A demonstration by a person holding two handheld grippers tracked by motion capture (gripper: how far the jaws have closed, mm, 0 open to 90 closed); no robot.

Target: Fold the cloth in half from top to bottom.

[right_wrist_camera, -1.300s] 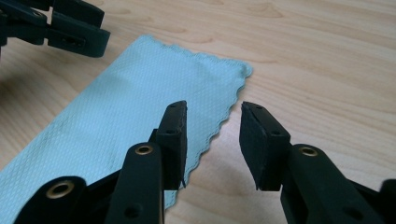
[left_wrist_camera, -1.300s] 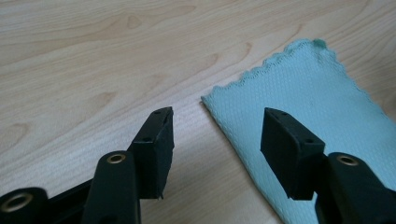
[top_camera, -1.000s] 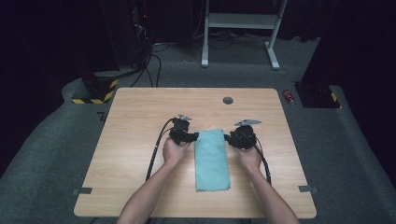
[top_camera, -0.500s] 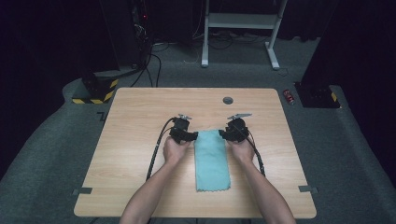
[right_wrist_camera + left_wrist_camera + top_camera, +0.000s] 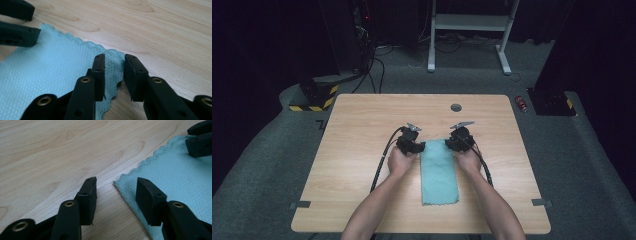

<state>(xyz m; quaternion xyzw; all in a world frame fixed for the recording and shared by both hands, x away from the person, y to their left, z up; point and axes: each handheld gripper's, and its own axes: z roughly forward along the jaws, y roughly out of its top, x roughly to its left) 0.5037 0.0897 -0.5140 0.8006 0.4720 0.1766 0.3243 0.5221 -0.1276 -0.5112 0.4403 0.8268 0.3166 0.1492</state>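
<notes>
A teal cloth [image 5: 439, 175] lies flat on the wooden table [image 5: 362, 125], long side running away from me. My left gripper [image 5: 421, 146] sits at its far left corner. In the left gripper view its jaws [image 5: 115, 182] stand open astride that corner, one on the wood, one over the cloth [image 5: 175, 177], and they have just been closing. My right gripper [image 5: 450, 145] is at the far right corner. Its jaws [image 5: 114, 58] have also been closing, a gap remains, and the cloth's [image 5: 50, 67] corner puckers up between them.
A round grommet [image 5: 456, 107] sits in the tabletop beyond the grippers. A red can [image 5: 522, 103] lies on the floor off the table's far right corner. A yellow-and-black striped block [image 5: 312, 102] stands at the far left. Both cables trail back along the forearms.
My right gripper has slid left onto the cloth's far right corner. The left hand has stayed in place.
</notes>
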